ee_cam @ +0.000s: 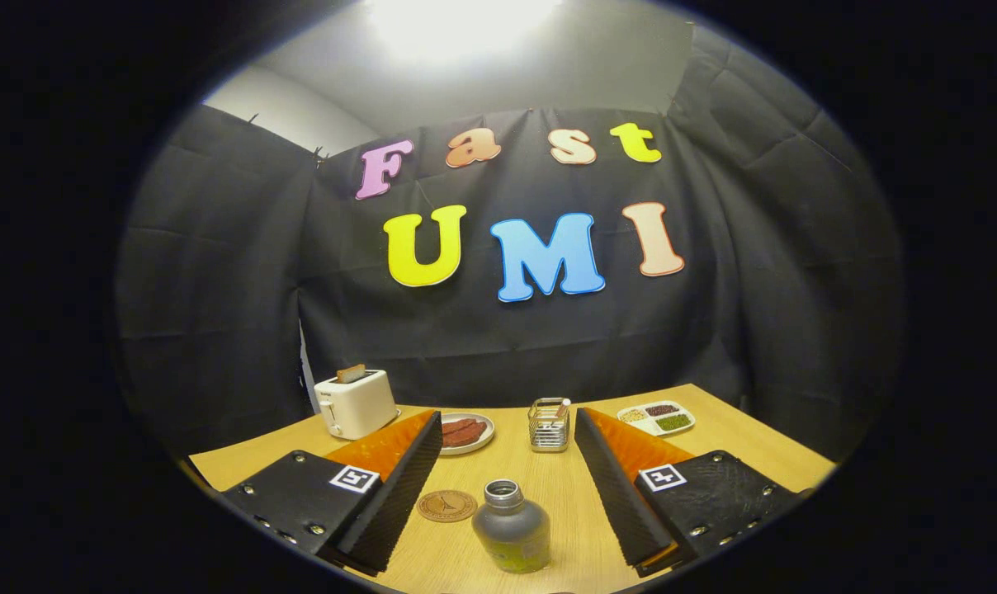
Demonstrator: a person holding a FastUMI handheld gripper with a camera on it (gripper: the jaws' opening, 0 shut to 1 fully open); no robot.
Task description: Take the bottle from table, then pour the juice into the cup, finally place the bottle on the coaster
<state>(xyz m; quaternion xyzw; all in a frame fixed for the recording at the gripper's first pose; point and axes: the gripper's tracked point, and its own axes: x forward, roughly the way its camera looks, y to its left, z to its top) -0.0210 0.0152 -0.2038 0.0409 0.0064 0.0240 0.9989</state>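
A small clear bottle (512,528) with a silver neck and a little green-yellow juice at its bottom stands upright on the wooden table (738,437), between my two fingers and near their bases. My gripper (507,429) is open, its black ribbed pads wide apart and not touching the bottle. A round brown coaster (446,506) lies flat just left of the bottle, close to the left finger (399,487). Beyond the fingertips stands a clear ribbed cup (549,425) with something inside it.
A white toaster (355,403) with a slice of bread in it stands at the back left. A plate (465,432) of dark red pieces sits behind the left fingertip. A divided white tray (657,417) of grains and beans lies at the back right.
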